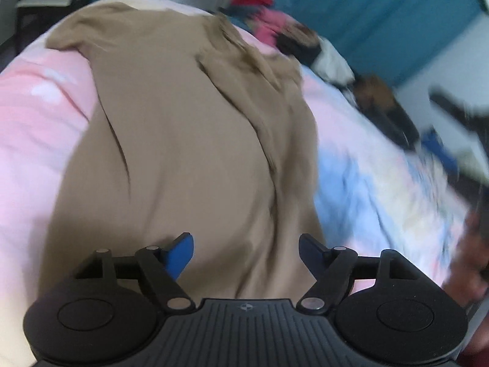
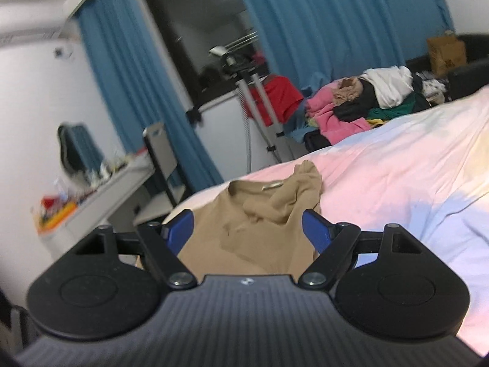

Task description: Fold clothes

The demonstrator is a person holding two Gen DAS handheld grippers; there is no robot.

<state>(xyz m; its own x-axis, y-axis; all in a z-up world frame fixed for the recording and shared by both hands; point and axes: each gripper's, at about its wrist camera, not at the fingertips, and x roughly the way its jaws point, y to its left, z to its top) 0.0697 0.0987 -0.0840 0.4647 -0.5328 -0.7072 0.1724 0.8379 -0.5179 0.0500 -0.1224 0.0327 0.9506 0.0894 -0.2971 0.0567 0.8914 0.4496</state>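
A tan shirt lies spread on the pink and pale blue bed sheet, with one sleeve folded in over its right side. My left gripper is open and empty, hovering over the shirt's near hem. In the right wrist view the same tan shirt lies on the bed sheet, its collar and a bunched sleeve at the far end. My right gripper is open and empty just above the shirt's near part. The right gripper also shows blurred at the right edge of the left wrist view.
A pile of mixed clothes sits at the far side of the bed. A tripod and a red cloth stand before blue curtains. A cluttered desk is at the left.
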